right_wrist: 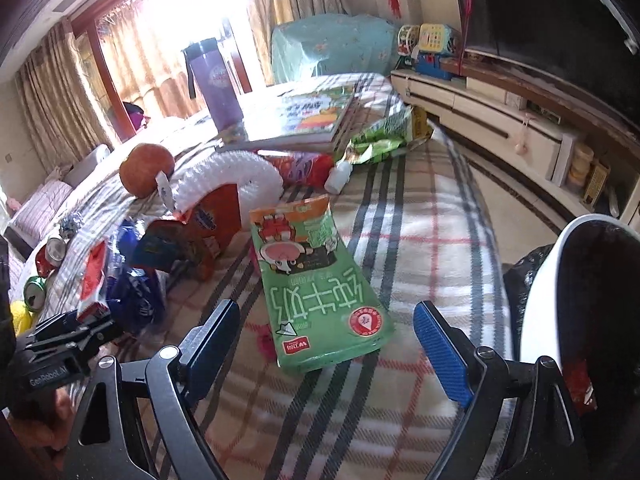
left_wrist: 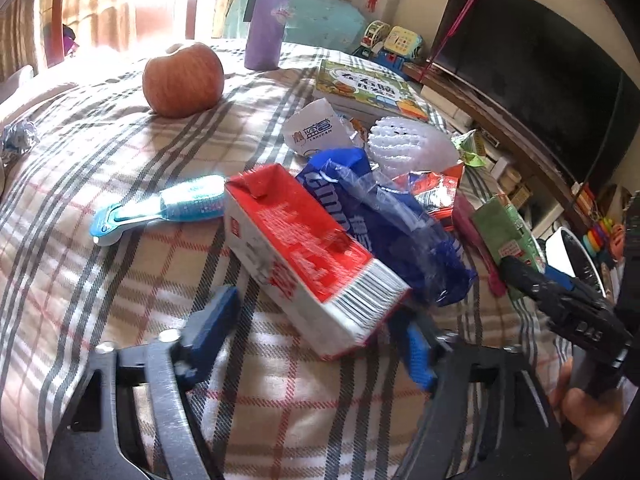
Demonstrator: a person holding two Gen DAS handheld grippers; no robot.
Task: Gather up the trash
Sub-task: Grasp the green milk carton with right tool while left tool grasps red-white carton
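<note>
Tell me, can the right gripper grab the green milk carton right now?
Probably yes. The right gripper is open, and the green milk carton lies flat on the blanket straight ahead, its near end between the fingers, with nothing on top.

Left wrist view: low and close over the plaid cloth, tilted down, facing the red carton at 12 o'clock; apple at 11, TV at 2.

Right wrist view: equally low, tilted down, facing the green carton at 12; white bin at 3.

Shared by the 2 views: apple, purple flask, book, both cartons.
</note>
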